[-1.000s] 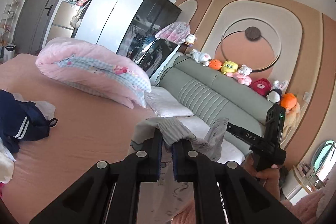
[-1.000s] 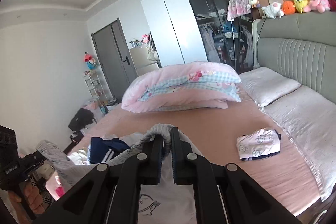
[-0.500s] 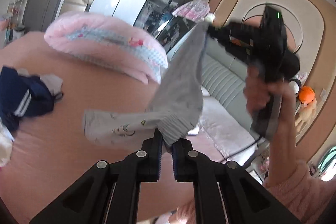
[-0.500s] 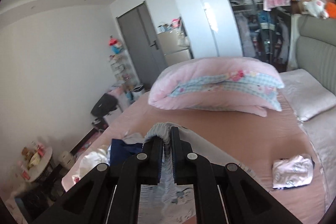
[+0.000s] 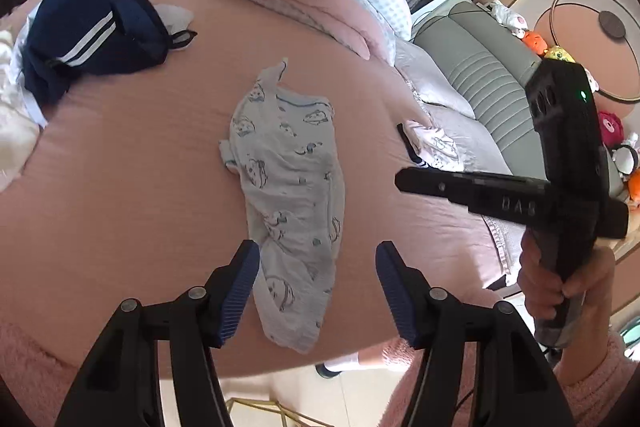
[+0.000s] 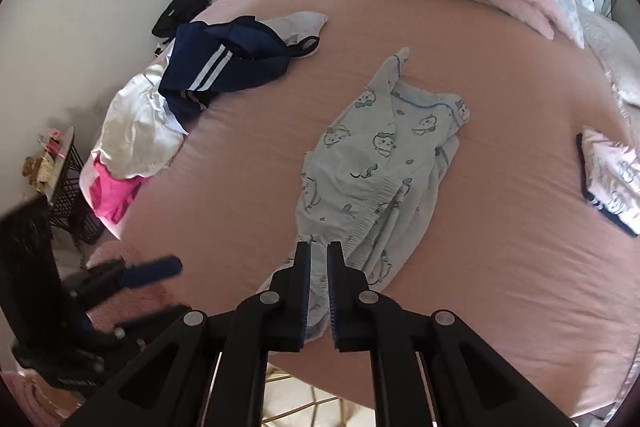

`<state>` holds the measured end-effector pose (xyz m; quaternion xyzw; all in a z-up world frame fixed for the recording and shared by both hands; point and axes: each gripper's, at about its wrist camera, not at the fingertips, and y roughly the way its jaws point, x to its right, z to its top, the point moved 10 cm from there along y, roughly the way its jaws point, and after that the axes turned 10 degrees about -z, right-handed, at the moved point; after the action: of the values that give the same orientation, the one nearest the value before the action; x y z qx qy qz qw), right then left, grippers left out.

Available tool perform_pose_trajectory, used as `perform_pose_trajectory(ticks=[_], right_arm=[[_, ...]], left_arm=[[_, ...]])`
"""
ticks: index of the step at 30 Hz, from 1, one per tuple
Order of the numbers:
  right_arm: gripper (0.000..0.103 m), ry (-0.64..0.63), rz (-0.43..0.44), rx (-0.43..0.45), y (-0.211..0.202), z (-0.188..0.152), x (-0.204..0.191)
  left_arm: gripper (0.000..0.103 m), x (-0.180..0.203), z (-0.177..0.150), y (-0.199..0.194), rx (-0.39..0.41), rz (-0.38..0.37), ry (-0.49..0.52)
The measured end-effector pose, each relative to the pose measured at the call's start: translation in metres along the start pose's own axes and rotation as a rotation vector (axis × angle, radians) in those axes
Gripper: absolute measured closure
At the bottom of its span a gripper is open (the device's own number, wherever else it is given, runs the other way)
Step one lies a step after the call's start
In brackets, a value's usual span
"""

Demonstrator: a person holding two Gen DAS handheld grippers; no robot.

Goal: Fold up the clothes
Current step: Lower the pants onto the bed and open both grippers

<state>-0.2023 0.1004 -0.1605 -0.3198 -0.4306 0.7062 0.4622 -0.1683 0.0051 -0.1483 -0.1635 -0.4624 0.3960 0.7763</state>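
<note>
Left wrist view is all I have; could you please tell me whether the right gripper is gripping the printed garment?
Observer: Its own camera shows the right gripper with jaws opening, only narrowly apart. The printed garment lies on the bed, its near edge showing in the gap.
Operator: Thank you. What is in the pile beside the navy garment?
Observer: A white garment, with a bright pink one under it at the bed's edge.

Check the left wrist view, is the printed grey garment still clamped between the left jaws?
No, the printed grey garment lies loose on the pink bed sheet, and the left gripper hovers over it with jaws opening, touching nothing.
</note>
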Motion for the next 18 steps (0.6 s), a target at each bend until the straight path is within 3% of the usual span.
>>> perform_pose_trajectory(ticks=[1,2,3,9,10,11,12,16,18], right_arm=[[0.084,-0.013,-0.025,0.011,-0.001,-0.004,0.000],[0.070,-0.015,-0.038,0.018,-0.001,-0.007,0.000],[0.062,0.000,-0.030,0.017,0.000,-0.010,0.000],[0.061,0.136,-0.057,-0.040,0.029,-0.066,0.021],[0.061,0.177,-0.052,-0.055,0.034,-0.076,0.024],[0.061,0.212,-0.043,-0.067,0.038,-0.085,0.026],[0.061,0.233,-0.030,-0.073,0.040,-0.092,0.026],[0.061,0.215,-0.017,-0.119,0.059,-0.108,0.013],[0.061,0.272,0.026,-0.146,0.074,-0.113,0.008]], left_arm=[[0.045,-0.001,0.004,0.005,-0.007,0.008,0.018],[0.045,-0.002,0.007,0.011,-0.017,0.015,0.036],[0.045,-0.004,0.009,0.017,-0.031,0.020,0.054],[0.046,-0.010,0.004,0.071,-0.196,0.061,0.183],[0.054,-0.006,0.005,0.079,-0.213,0.060,0.215],[0.073,-0.003,0.007,0.086,-0.224,0.061,0.245],[0.079,0.000,0.008,0.094,-0.235,0.063,0.276],[0.080,0.004,0.003,0.130,-0.318,0.044,0.335],[0.080,-0.001,-0.002,0.149,-0.347,0.085,0.360]])
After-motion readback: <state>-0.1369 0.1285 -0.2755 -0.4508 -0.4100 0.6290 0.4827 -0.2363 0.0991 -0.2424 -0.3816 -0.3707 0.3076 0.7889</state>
